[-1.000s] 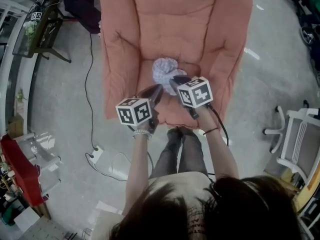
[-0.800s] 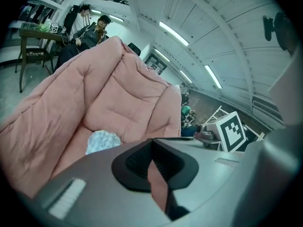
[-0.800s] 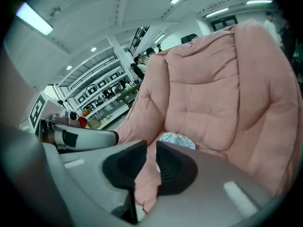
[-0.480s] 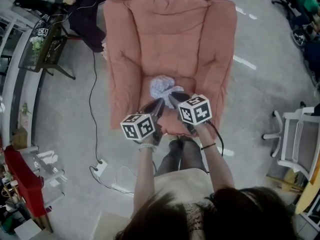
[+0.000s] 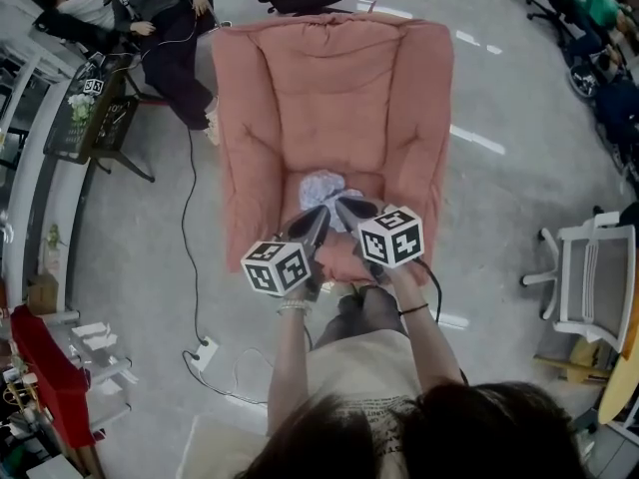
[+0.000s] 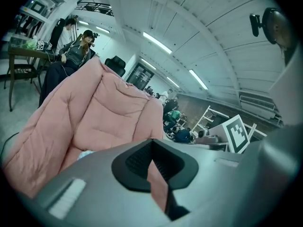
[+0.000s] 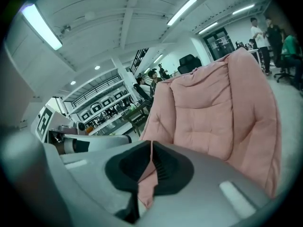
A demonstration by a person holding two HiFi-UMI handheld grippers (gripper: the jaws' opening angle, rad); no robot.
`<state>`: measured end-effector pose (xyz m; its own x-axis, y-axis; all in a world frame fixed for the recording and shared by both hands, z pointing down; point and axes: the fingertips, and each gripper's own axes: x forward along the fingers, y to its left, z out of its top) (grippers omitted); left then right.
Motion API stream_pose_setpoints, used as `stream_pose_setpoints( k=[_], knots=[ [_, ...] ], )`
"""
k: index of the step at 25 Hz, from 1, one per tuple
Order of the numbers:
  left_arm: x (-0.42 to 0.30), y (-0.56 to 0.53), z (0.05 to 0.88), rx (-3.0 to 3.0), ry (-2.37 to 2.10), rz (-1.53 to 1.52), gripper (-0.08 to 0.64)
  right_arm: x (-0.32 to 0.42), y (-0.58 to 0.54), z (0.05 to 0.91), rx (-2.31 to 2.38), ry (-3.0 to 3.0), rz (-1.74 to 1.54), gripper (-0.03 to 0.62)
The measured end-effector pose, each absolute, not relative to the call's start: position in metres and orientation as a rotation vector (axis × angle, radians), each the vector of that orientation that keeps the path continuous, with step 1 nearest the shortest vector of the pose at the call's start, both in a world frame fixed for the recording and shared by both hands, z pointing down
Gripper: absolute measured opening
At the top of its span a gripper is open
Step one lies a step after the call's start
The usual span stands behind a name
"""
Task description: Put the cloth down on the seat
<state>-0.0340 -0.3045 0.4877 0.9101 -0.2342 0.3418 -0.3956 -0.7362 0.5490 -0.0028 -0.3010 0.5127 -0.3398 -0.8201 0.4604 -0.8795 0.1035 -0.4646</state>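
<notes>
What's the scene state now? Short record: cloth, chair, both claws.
cloth: pale, crumpled, lying on the seat
armchair: pink, padded
left claw: shut, empty, over the seat's front
right claw: jaws have just been closing, now shut, nothing between them, beside the left claw
task: cloth looks already put down

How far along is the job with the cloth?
Done, it seems: the crumpled cloth lies on the pink armchair's seat. In hand: nothing; the left claw is shut and empty, the right claw has just been closing, nothing between its jaws. Left: probably only drawing the claws away.
</notes>
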Motion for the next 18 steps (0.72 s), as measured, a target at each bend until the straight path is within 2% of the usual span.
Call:
stream_pose_setpoints(
  k=[18],
  knots=[
    [-0.044, -0.294, 0.441, 2.551, -0.426, 0.289, 0.005, -0.018, -0.282, 0.452, 1.756, -2.392, 0.889, 0.003]
  ],
)
